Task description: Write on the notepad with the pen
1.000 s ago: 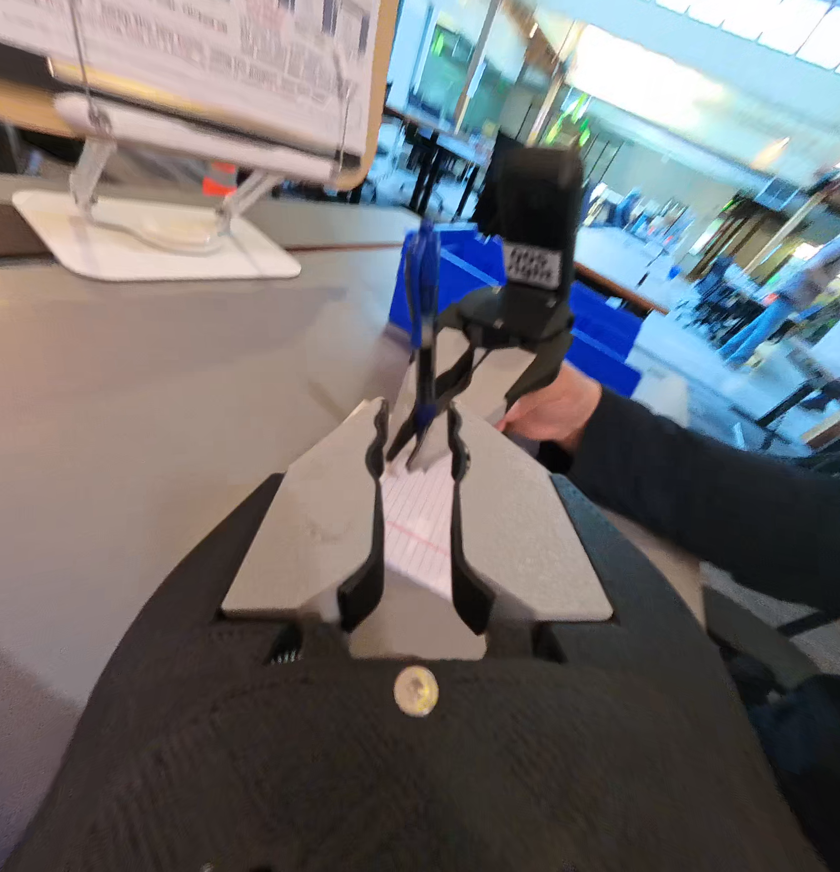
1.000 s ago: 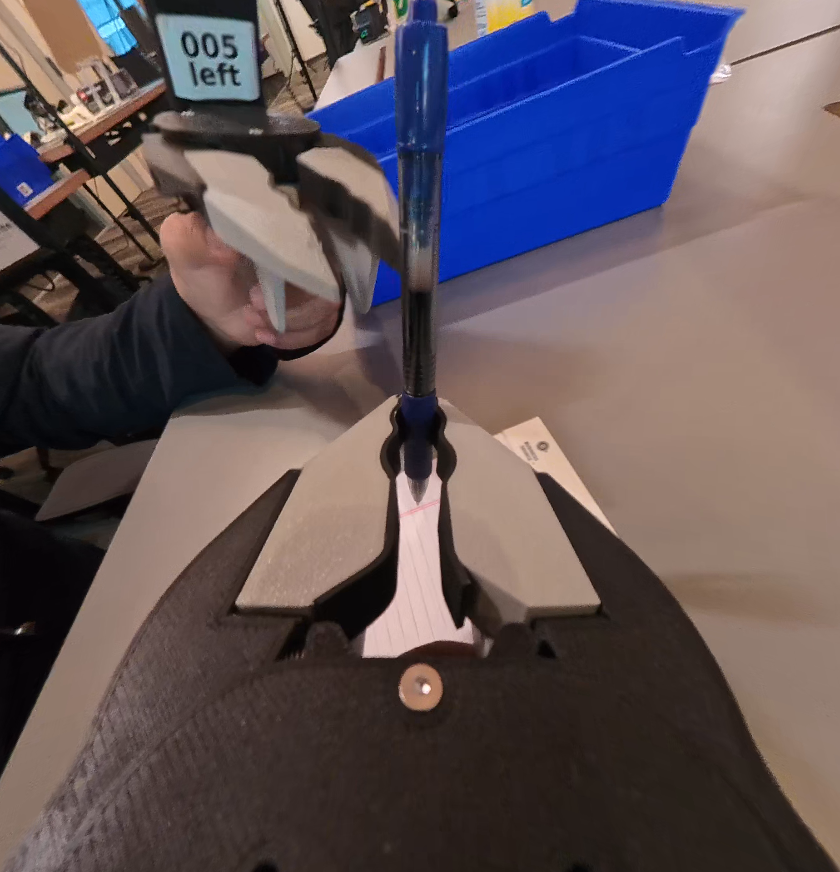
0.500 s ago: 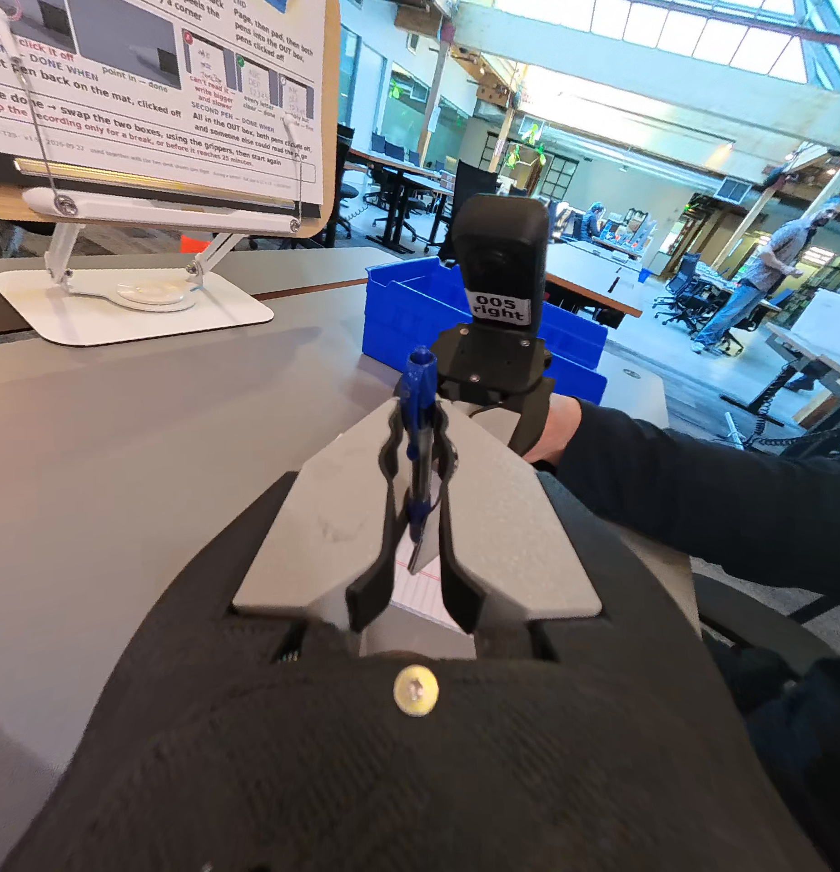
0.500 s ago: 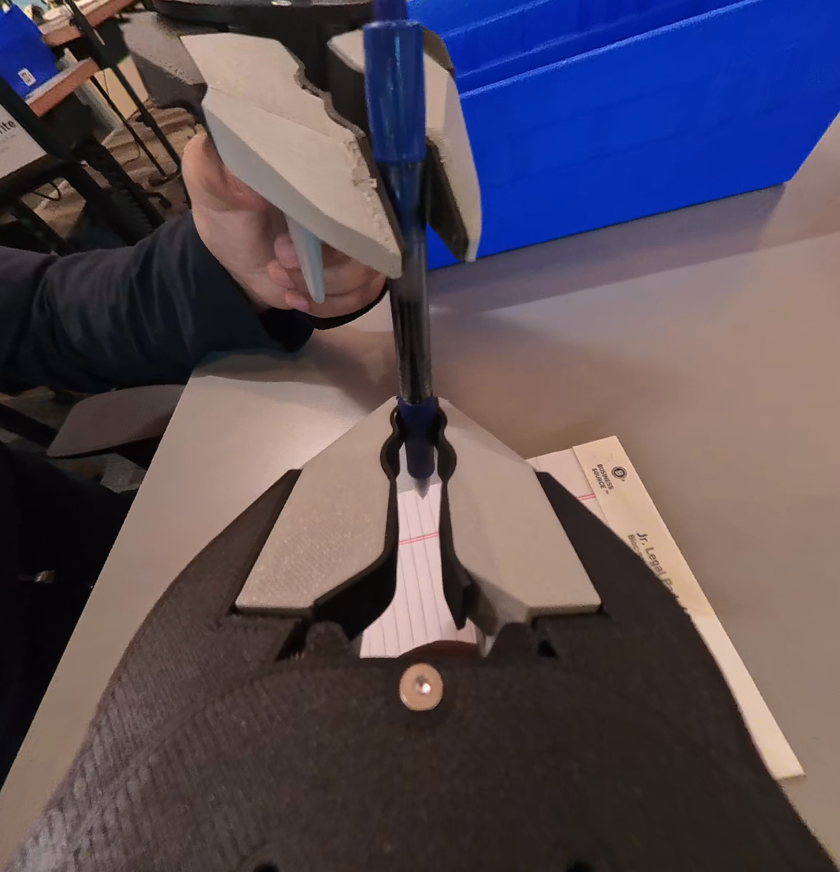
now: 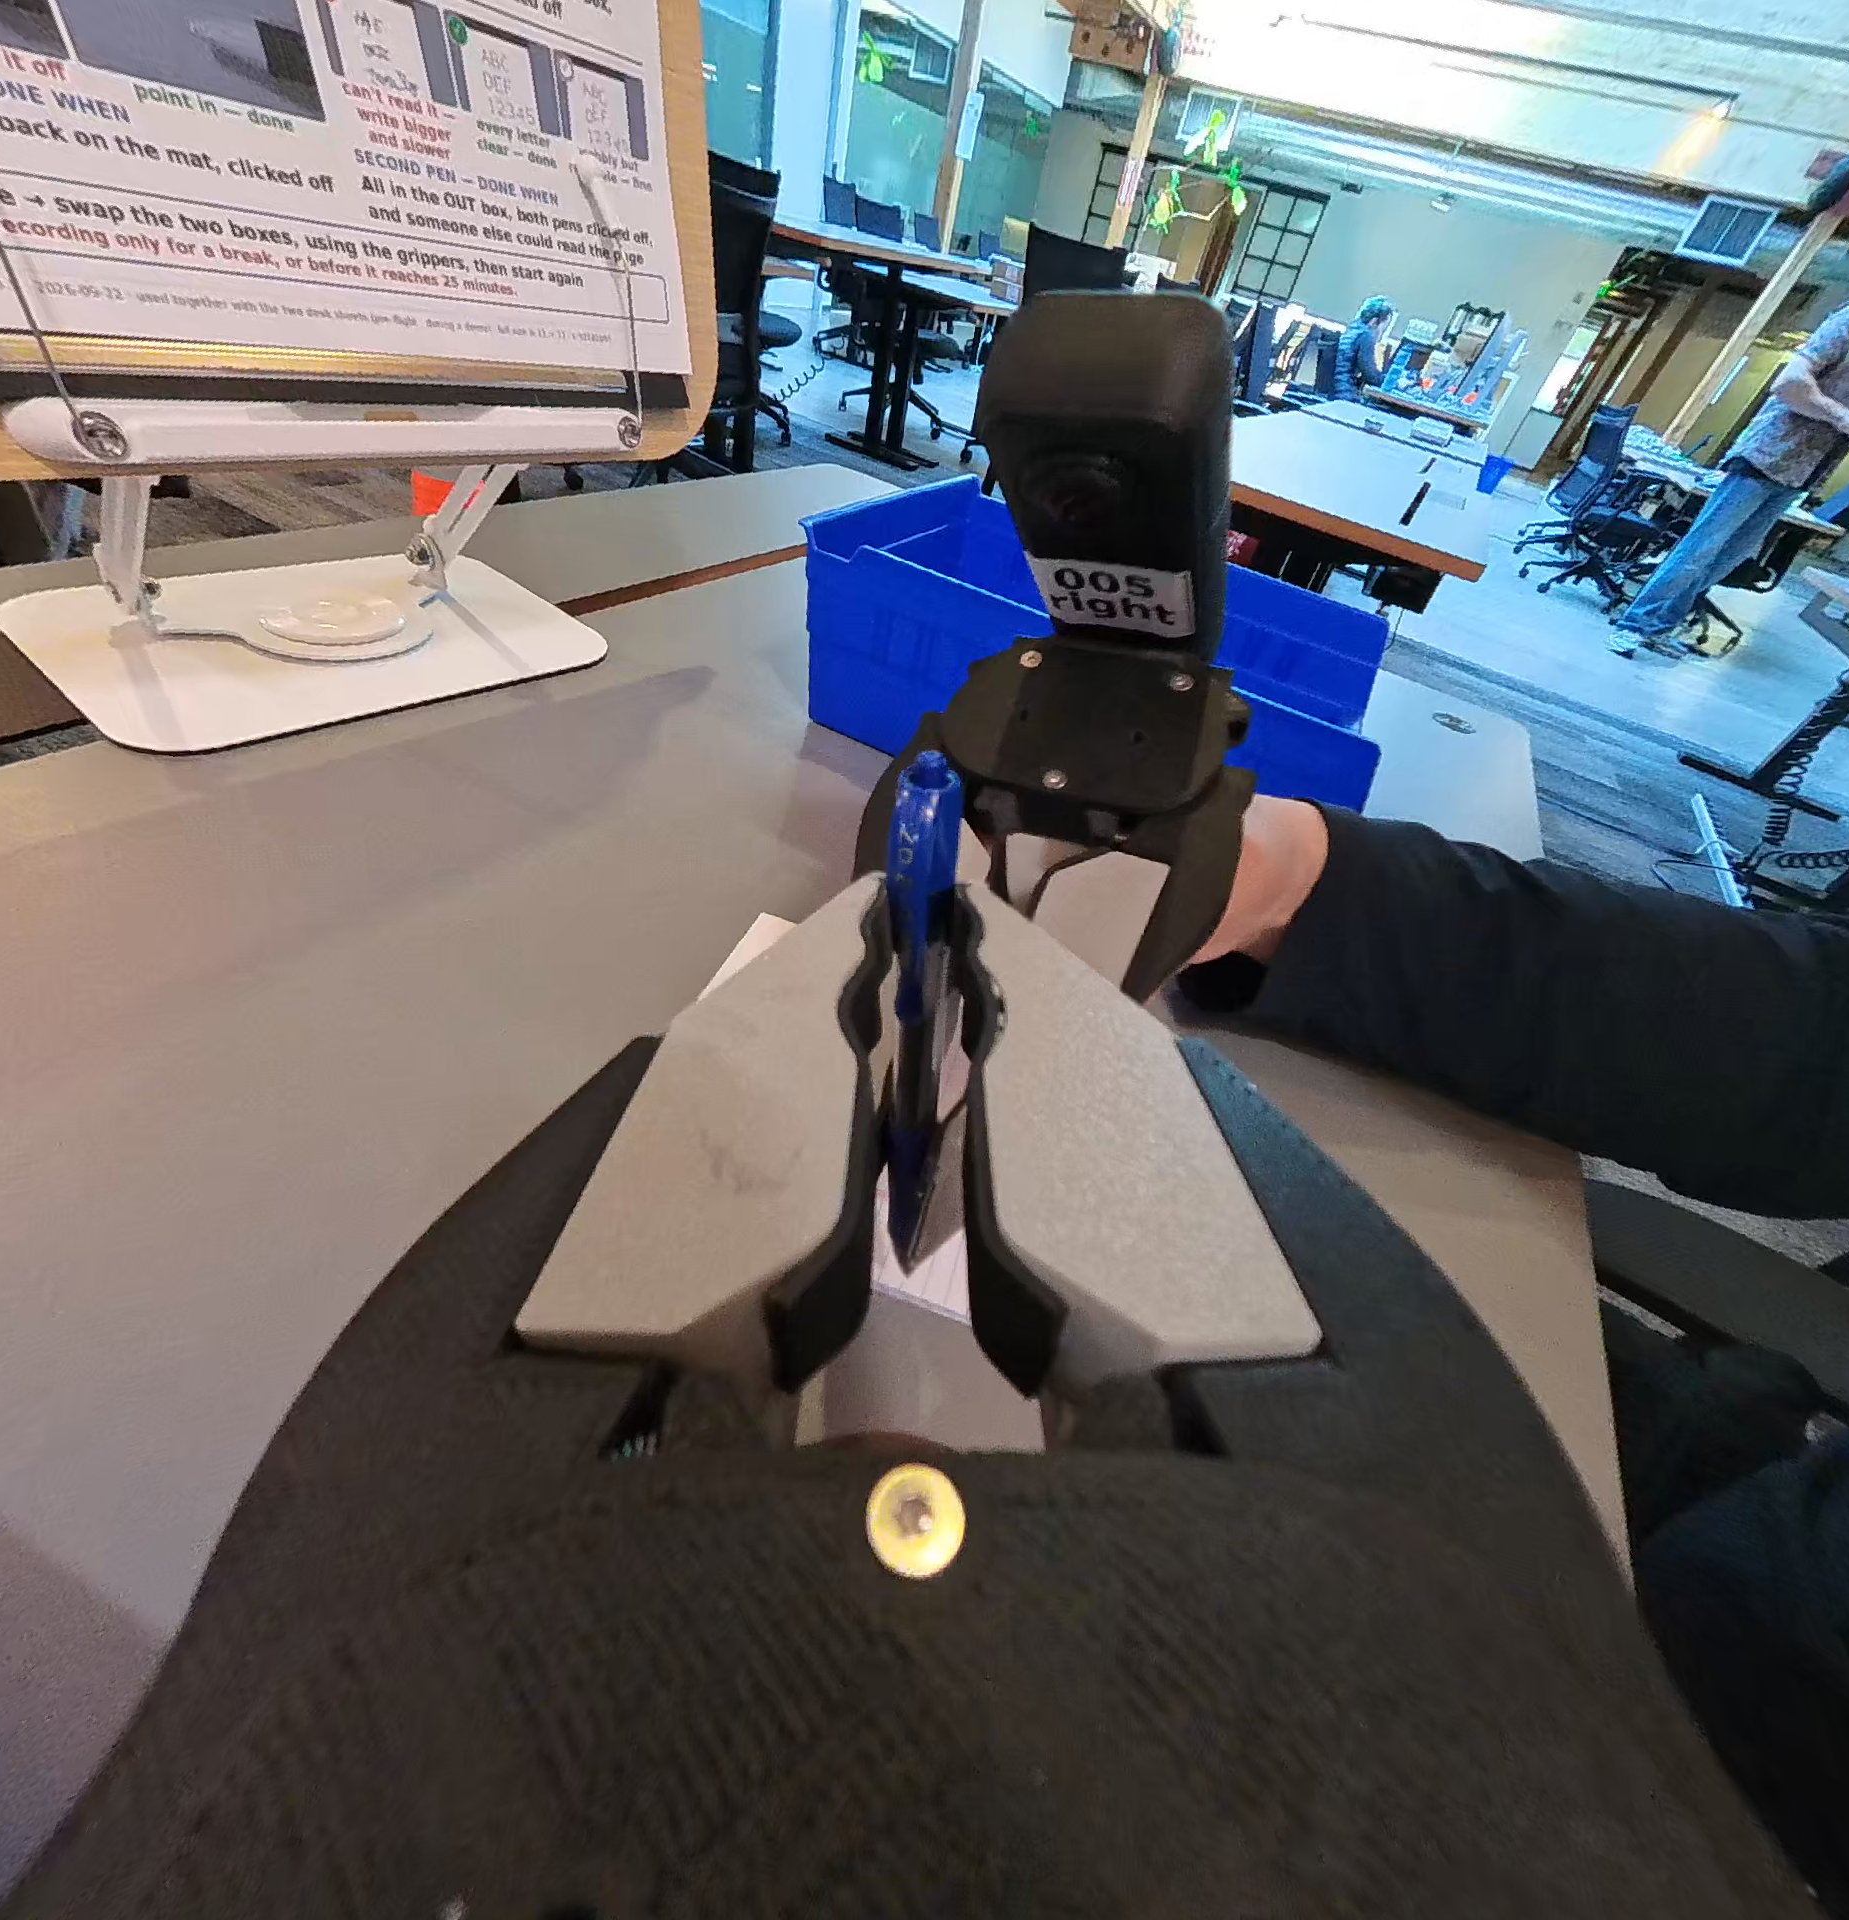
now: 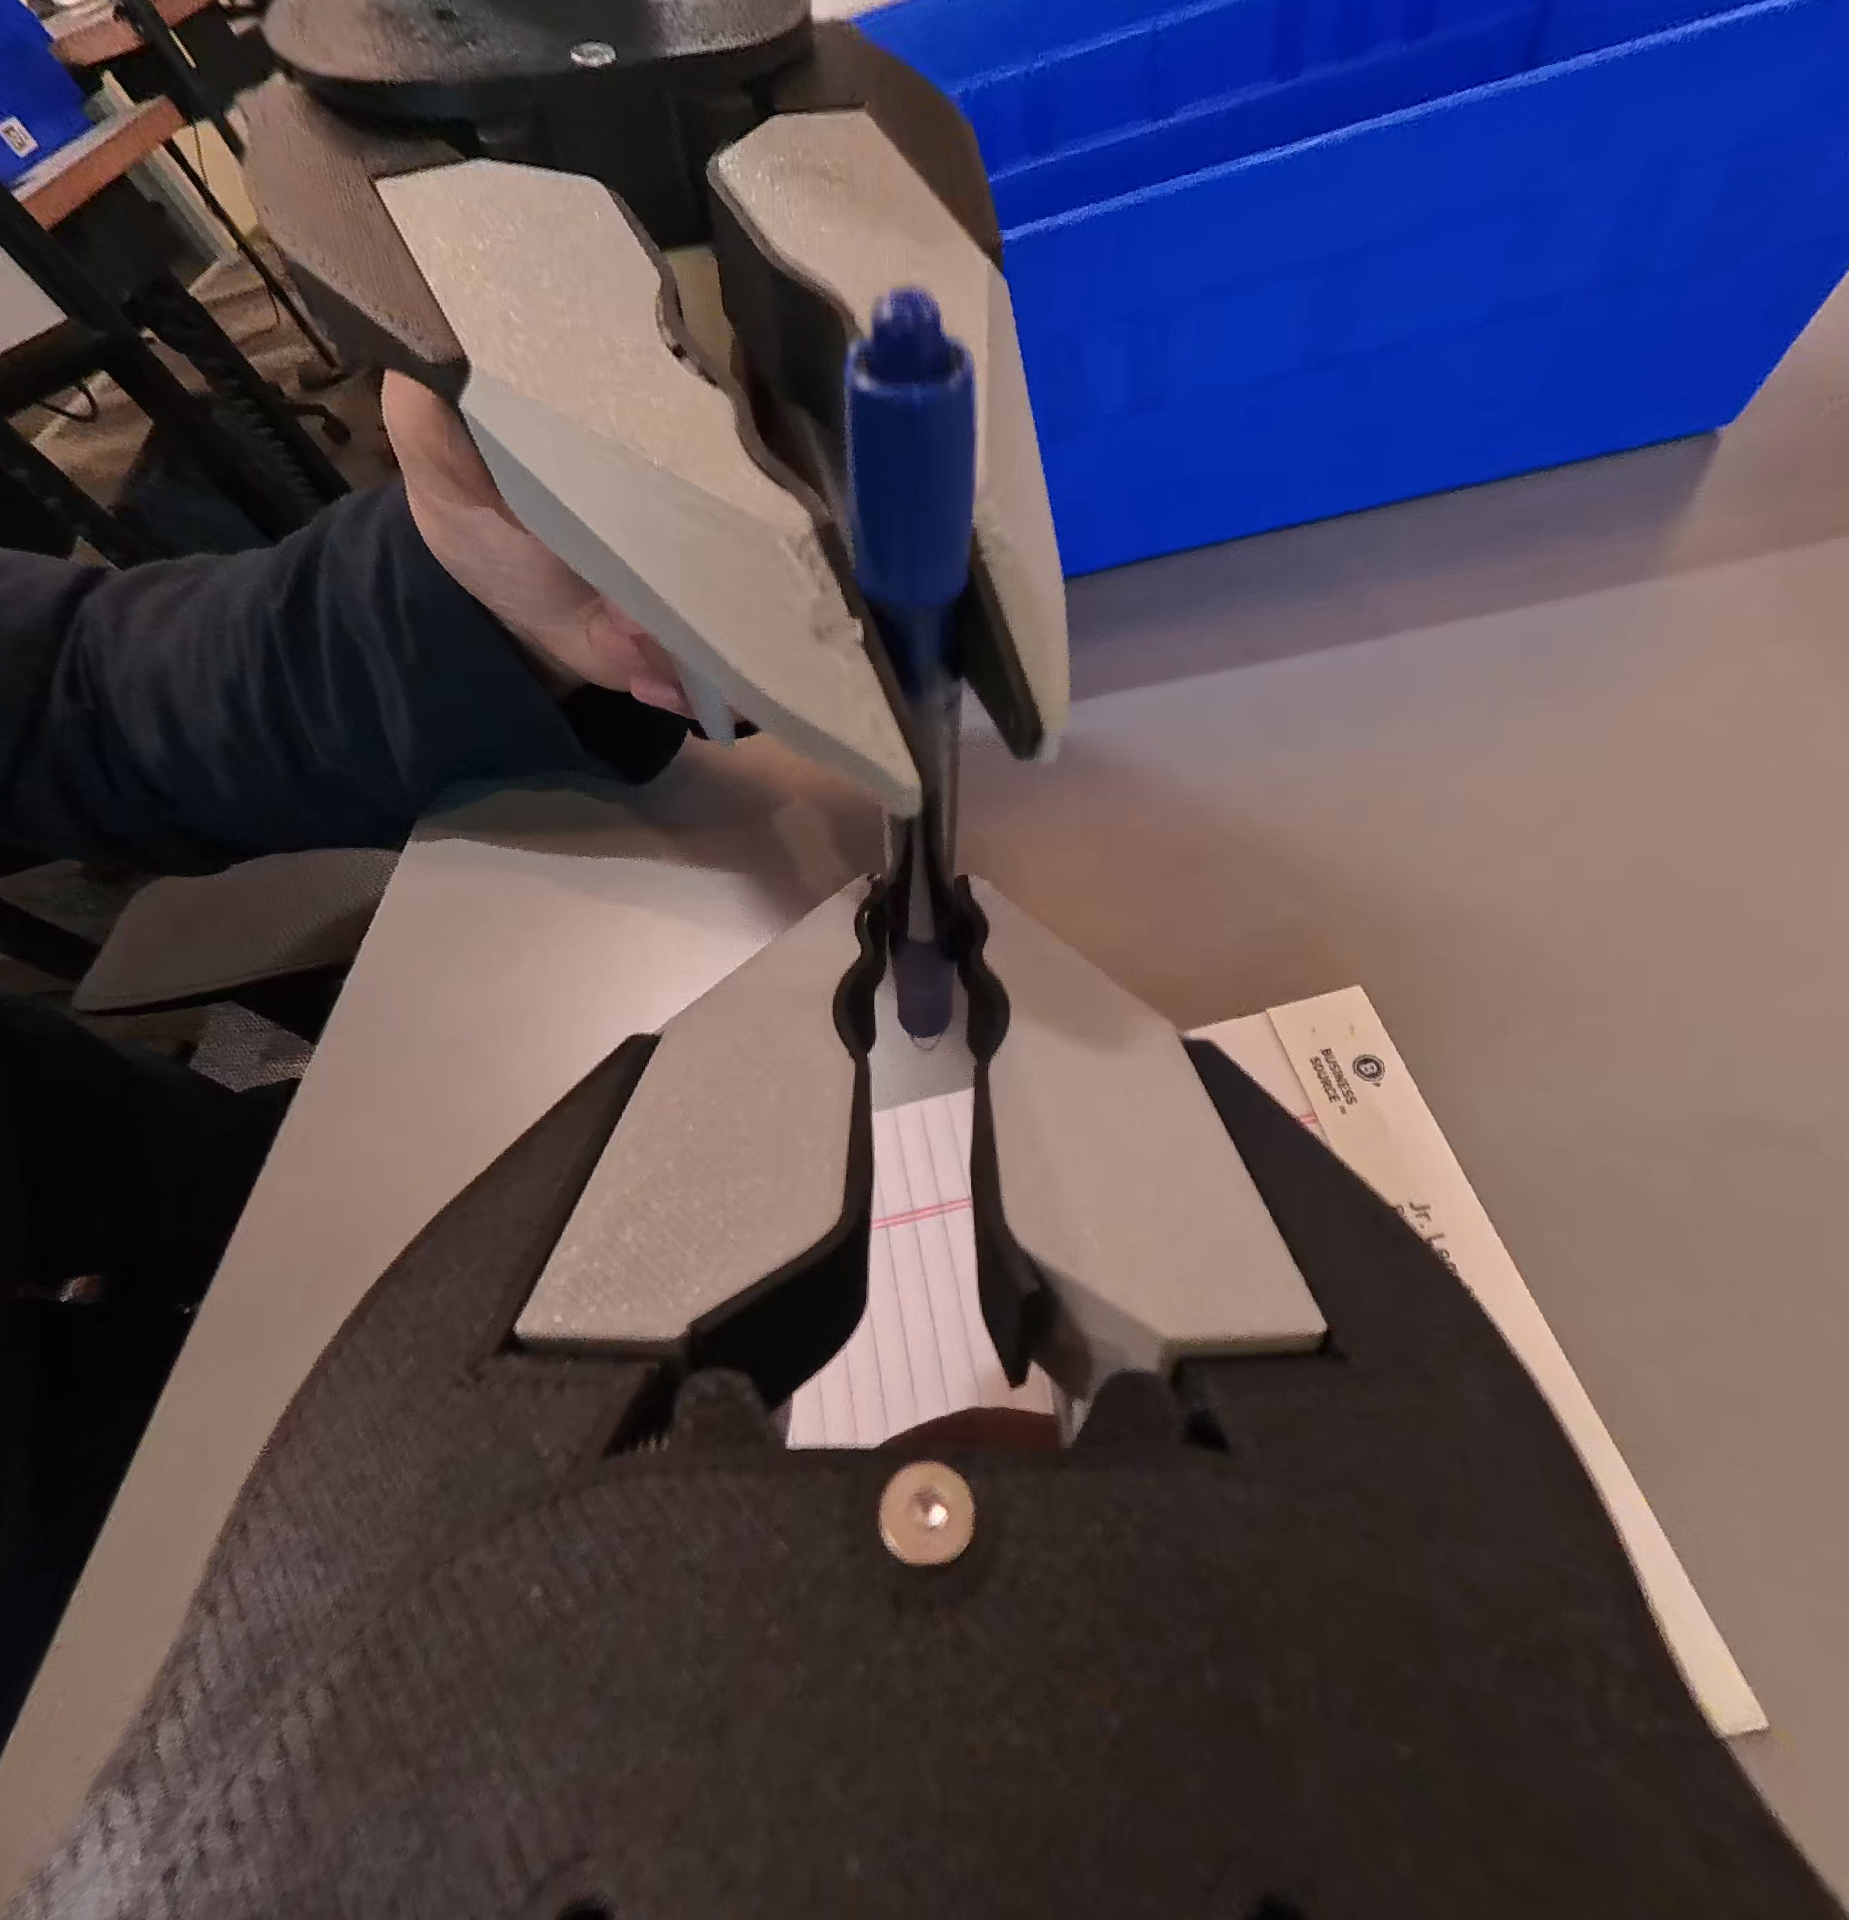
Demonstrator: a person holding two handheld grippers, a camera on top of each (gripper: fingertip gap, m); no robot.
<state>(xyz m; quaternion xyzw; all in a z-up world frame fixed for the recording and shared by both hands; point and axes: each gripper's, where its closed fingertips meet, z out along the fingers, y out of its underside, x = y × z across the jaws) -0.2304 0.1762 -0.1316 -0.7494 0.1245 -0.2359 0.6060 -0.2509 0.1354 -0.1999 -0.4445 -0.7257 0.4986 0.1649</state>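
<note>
A blue pen (image 6: 909, 468) stands nearly upright over the white lined notepad (image 6: 920, 1247). My right gripper (image 6: 922, 888) is shut on the pen's lower grip, with the tip just above the pad's edge. My left gripper (image 6: 961, 758) comes from the far side and is shut around the pen's upper barrel. In the left wrist view the pen (image 5: 925, 821) runs between my left gripper's (image 5: 920, 904) fingers, and the right gripper's body (image 5: 1096, 727) stands just behind. Only a strip of the pad (image 5: 925, 1283) shows there.
A blue bin (image 6: 1419, 312) stands on the grey table just beyond the pad; it also shows in the left wrist view (image 5: 878, 623). A white document stand (image 5: 307, 644) with a printed sheet is at the far left. The table edge (image 6: 359, 987) is close on the left. The left gripper's tips are roughly 7 centimetres from the right gripper's.
My left gripper moved in from beside the pen, slid over its upper half and narrowed around it. The pen has tilted a little. The right gripper kept its hold low on the pen.
</note>
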